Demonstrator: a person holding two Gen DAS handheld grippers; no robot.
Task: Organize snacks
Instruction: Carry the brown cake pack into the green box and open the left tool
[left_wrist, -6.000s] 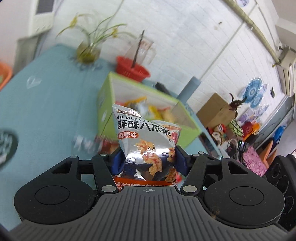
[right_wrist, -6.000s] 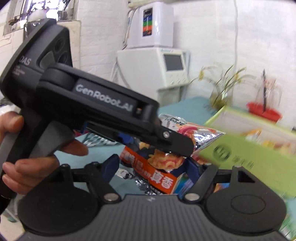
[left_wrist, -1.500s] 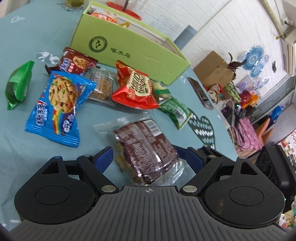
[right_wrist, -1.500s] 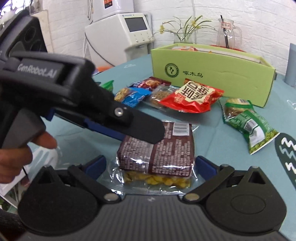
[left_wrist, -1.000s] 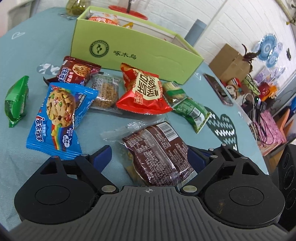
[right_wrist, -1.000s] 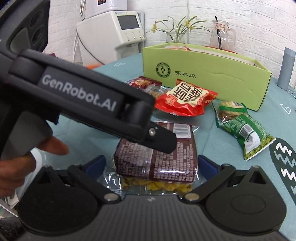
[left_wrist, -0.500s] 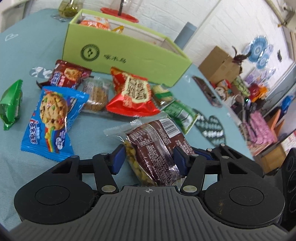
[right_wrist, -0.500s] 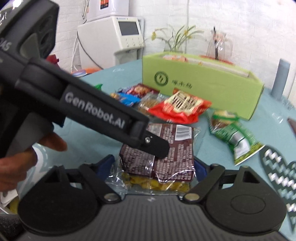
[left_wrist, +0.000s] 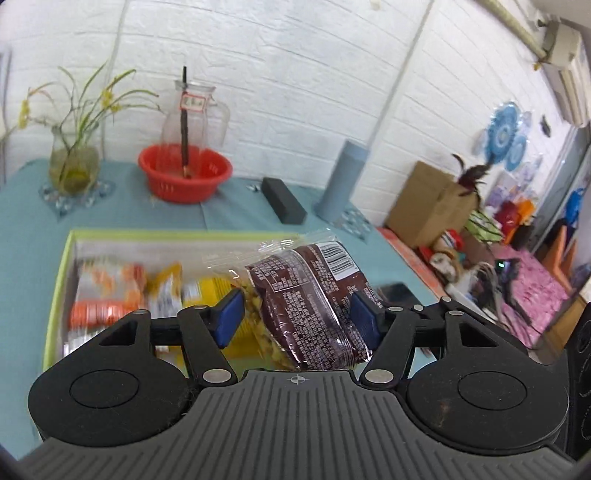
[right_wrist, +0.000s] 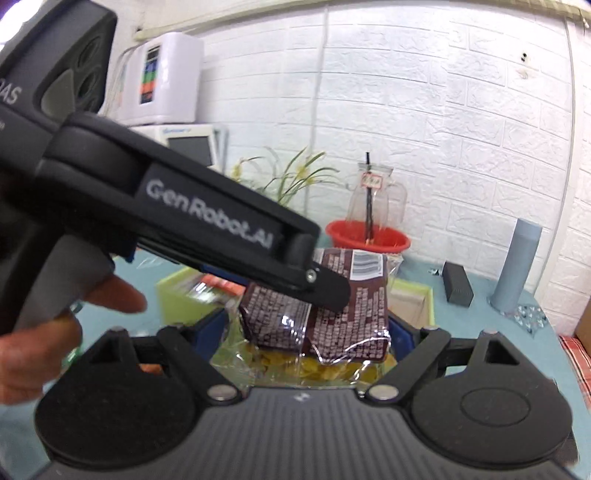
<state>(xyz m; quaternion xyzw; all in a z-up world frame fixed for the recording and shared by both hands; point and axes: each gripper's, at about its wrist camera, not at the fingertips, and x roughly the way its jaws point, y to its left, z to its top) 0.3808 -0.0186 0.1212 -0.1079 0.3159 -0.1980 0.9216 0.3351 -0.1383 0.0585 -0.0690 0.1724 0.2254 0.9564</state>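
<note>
- The brown snack pack (left_wrist: 314, 306) is up in the air, over the green box (left_wrist: 59, 280). It has a clear wrapper, a brown label with tiny print and a barcode, and yellow bits at one end.
- The left gripper (left_wrist: 295, 317) squeezes the pack between its two blue pads (left_wrist: 229, 321), one on each side.
- In the right wrist view, the same pack (right_wrist: 325, 314) sits in front of the right gripper (right_wrist: 306, 332), with the black arm of the left gripper crossing over its top.
- The right gripper's blue pads stand on both sides of the pack, but I cannot tell if they press on it or are apart from it.
- The green box is open at the top. Inside it lie other snack bags (left_wrist: 110, 291), orange, white and yellow, a bit blurry.
- The box rests on a blue-green tablecloth (left_wrist: 29, 229).
- Behind the box are a red basket (left_wrist: 184, 177), a glass jug (left_wrist: 192, 118) with a dark stick in it, and a vase of yellow flowers (left_wrist: 74, 162).
- A black block (left_wrist: 283, 199) and a tall grey-blue bottle (left_wrist: 341, 181) stand farther right, near the white brick wall (left_wrist: 295, 55).
- A person's hand (right_wrist: 55, 332) holds the left gripper's handle.
</note>
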